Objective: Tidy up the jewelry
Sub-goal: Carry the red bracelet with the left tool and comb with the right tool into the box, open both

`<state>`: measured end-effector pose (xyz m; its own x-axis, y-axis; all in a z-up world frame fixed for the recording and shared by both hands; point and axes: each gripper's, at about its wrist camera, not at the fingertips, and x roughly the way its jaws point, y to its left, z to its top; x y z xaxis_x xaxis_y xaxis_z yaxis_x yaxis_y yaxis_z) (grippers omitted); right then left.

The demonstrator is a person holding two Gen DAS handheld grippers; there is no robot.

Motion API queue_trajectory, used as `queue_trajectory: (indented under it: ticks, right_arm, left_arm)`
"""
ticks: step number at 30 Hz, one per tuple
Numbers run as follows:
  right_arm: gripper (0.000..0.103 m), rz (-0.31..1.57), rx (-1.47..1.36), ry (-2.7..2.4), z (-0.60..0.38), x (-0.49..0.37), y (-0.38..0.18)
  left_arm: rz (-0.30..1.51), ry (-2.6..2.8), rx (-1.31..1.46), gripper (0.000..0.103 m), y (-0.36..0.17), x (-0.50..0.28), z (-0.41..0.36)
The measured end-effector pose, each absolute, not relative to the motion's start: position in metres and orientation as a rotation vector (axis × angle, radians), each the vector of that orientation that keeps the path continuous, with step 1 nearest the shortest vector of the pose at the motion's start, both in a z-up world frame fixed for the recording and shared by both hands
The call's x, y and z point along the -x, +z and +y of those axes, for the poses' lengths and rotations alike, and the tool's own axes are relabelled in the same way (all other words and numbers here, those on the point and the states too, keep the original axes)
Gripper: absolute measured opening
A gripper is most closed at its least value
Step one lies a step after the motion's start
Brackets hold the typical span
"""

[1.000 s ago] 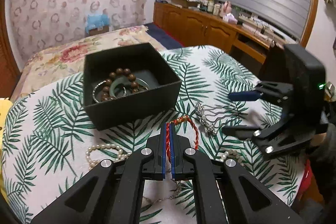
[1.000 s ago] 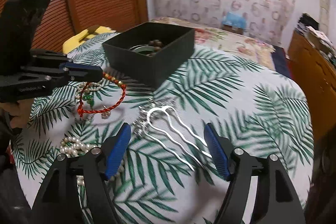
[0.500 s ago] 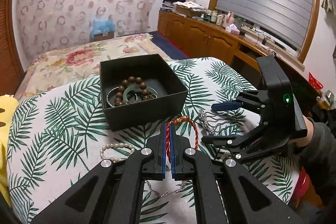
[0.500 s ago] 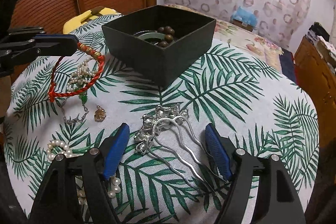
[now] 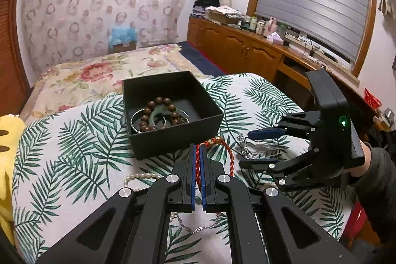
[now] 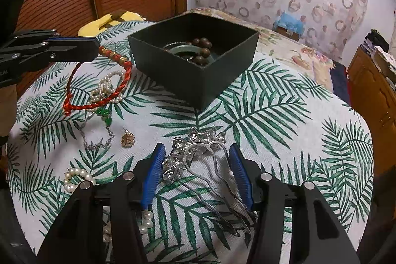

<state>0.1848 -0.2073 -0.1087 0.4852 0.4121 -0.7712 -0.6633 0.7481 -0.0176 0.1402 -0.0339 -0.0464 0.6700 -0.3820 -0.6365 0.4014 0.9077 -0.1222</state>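
1. Left gripper (image 5: 197, 152) was pinched on the red cord bracelet (image 6: 99, 81), loop hanging clear above the cloth, just short of the black box's (image 5: 178, 142) near wall; box lay straight ahead, so left was the nearer gripper.
2. Right gripper (image 6: 196, 160) was spread wide, straddling the silver hair comb (image 6: 198, 152); comb's tines ran back toward the gripper, flower head pointing at the box.
3. Box already held a wooden bead bracelet (image 5: 158, 113), a jade bangle (image 5: 158, 118) and a silver bangle (image 5: 136, 119).
4. Pearl strand (image 6: 109, 85) and gold pendant (image 6: 128, 139) lay loose on the cloth.
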Motion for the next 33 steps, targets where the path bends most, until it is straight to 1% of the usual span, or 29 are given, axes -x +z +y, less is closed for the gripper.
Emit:
queue_trajectory:
  ticks: [9,18,29,33]
  right_arm:
    - [0.056,0.752,0.333,0.675,-0.205,-0.178,-0.077]
    - [0.056,0.686,0.326,0.703,-0.197,-0.193,-0.045]
    - [0.056,0.626,0.289,0.742,-0.189,-0.231,-0.02]
    - [0.056,0.617,0.281,0.763,-0.183,-0.244,-0.019]
  left_arm:
    - [0.662,-0.431,-0.023,0.002,-0.028,-0.148,-0.026]
    - [0.639,-0.397,-0.03,0.002,-0.014,-0.184,-0.02]
    - [0.679,-0.364,-0.015,0.002,-0.026,-0.237,-0.015]
    - [0.696,-0.34,0.001,0.008,-0.031,-0.248,-0.008]
